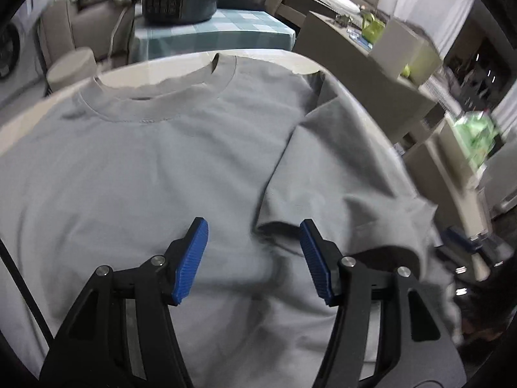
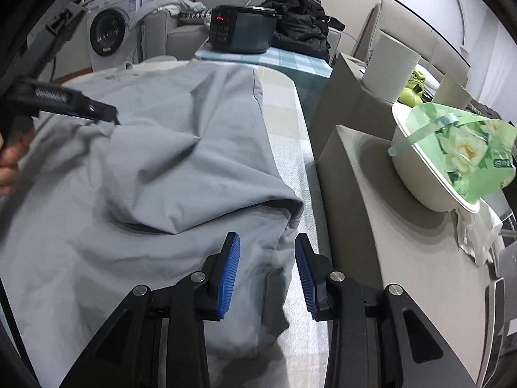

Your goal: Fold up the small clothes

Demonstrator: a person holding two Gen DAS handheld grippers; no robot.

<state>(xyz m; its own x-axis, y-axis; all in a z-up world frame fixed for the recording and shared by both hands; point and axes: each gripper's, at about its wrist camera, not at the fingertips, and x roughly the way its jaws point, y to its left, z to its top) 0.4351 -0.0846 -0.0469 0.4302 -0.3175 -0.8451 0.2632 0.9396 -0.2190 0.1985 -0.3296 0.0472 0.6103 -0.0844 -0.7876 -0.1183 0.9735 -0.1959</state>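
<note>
A grey T-shirt (image 1: 155, 161) lies spread on the table (image 1: 29, 116), its collar (image 1: 161, 90) at the far side. One sleeve (image 1: 323, 168) is folded in over the body. My left gripper (image 1: 254, 231) hovers open above the shirt near the sleeve's hem, with nothing between its blue pads. In the right wrist view the shirt (image 2: 181, 148) shows a raised fold along its right side. My right gripper (image 2: 267, 244) stands open over the shirt's right edge; cloth lies below the gap, unpinched. The left gripper (image 2: 100, 111), held by a hand (image 2: 9, 161), shows at the left.
Past the table stands a dark cooker (image 2: 242, 29) on a checked cloth, with a black jacket (image 2: 300, 22) and a washing machine (image 2: 110, 29) beyond. Close on the right are grey boxes (image 2: 365, 174) bearing a bowl (image 2: 416, 177), a green tissue pack (image 2: 468, 152) and a paper roll (image 2: 391, 64).
</note>
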